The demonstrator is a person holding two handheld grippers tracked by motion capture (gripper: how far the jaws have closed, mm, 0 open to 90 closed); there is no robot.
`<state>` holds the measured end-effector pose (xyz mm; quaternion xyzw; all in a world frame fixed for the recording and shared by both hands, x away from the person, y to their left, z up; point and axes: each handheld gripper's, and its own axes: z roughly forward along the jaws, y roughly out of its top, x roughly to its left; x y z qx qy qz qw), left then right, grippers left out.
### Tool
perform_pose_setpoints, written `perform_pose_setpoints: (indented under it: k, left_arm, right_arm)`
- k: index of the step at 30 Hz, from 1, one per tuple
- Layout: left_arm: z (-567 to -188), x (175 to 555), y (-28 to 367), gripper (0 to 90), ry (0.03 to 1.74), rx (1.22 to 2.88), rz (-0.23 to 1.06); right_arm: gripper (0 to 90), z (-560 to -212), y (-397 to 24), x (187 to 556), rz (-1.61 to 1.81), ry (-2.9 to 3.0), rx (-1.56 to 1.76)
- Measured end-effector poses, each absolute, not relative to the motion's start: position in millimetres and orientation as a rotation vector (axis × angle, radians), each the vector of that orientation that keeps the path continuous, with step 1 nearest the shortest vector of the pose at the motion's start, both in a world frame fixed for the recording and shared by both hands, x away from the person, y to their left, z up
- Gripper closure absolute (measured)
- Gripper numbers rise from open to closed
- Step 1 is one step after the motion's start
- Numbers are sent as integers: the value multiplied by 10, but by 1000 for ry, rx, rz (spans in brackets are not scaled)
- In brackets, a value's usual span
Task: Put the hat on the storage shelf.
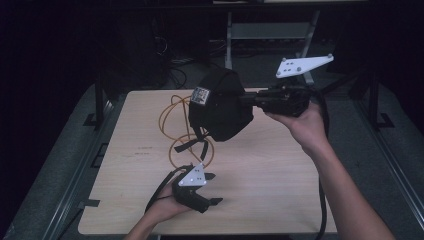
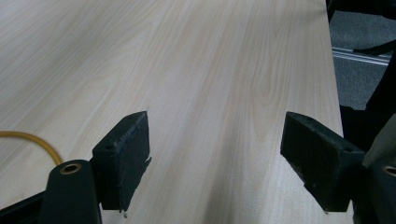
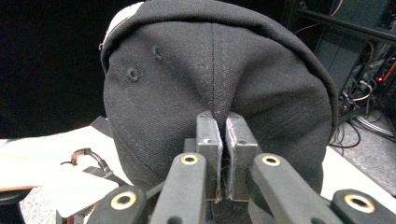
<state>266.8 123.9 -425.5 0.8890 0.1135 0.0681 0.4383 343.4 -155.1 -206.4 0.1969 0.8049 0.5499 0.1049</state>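
Both tongs are in play: the right gripper (image 1: 250,98) is clamped on a black cap (image 1: 221,104) and holds it up in the air over the far middle of the table (image 1: 280,200), while the left gripper (image 1: 214,189) sits low at the near edge with its jaws spread wide and nothing between them. From the open left gripper the cap lies farther away and slightly to the right, and higher, so any move to take hold of it would probably have to go up and away from the person; the right hand (image 1: 302,122) is plainly the one at the cap. In the right gripper view the two jaws stand pressed together on a pinch of fabric right at a stitched seam of the cap's (image 3: 215,79) crown, with two small sewn eyelets showing to the left of that seam. The cloth looks like a stiff woven cotton, matte and dark. A pale label shows on the cap's left side in the high view, and its back straps (image 1: 192,145) dangle loose below. An orange cord (image 1: 172,117) lies in loops on the table beneath and to the left of the cap. The tabletop (image 2: 187,60) is pale wood-grain laminate, smooth and bare under the left gripper (image 2: 215,163).
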Motion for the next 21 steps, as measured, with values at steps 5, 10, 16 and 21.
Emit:
perform_pose_setpoints:
  k: [5, 10, 16, 21]
  left_arm:
    - [-4251, 2657, 1236, 235, 277, 2204, 171]
    - [-4255, 2650, 1224, 235, 266, 2204, 170]
    - [-4262, 2646, 1211, 235, 259, 2203, 168]
    - [-4251, 2643, 1220, 235, 258, 2196, 166]
  right_arm:
    - [859, -2029, -1434, 3505, 1600, 2396, 569]
    - [859, -1996, -1280, 3604, 1588, 2432, 566]
    - [859, -2012, -1071, 3711, 1559, 2474, 545]
    - [859, -1992, -917, 3793, 1551, 2495, 534]
